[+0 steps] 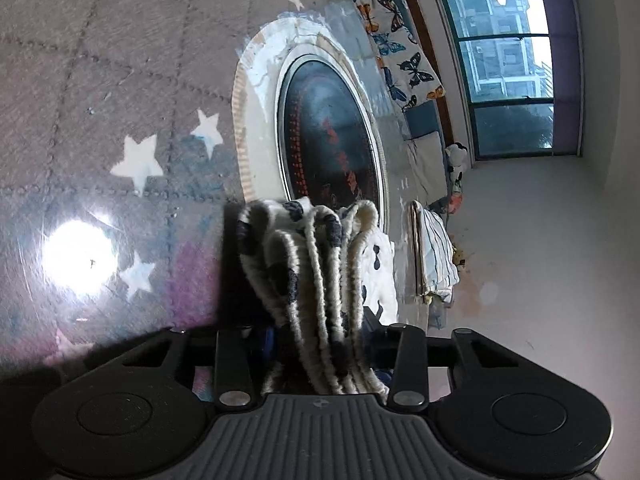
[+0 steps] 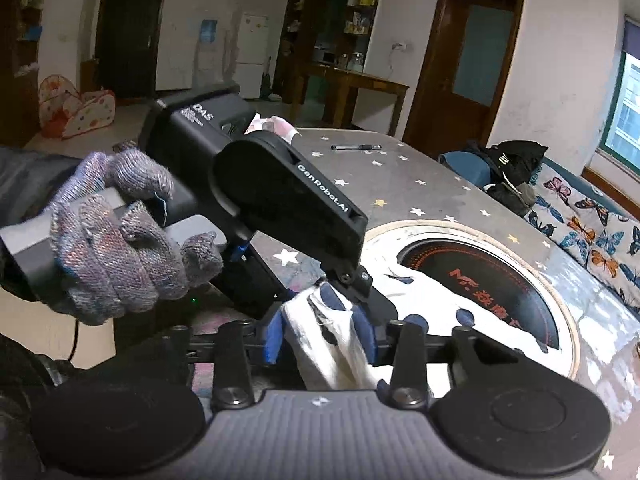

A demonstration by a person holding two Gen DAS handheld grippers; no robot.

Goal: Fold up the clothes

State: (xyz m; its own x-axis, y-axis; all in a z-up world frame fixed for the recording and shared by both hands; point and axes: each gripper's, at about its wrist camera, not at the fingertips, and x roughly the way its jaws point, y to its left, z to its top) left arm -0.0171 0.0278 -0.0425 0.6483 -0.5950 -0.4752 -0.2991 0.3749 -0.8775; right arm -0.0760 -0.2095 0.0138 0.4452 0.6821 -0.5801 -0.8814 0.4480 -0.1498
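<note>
Garment (image 1: 316, 264): white with dark navy spots; table cover (image 1: 100, 100): grey, quilted, white stars and one yellow; round inset (image 2: 480, 284): black glass, red markings; sofa cover (image 2: 592, 216): white, blue and orange butterflies; glove (image 2: 120, 236): mottled purple-grey knit.

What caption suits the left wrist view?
Left tongs pinch bunched spotted white cloth above the star-patterned table.
</note>
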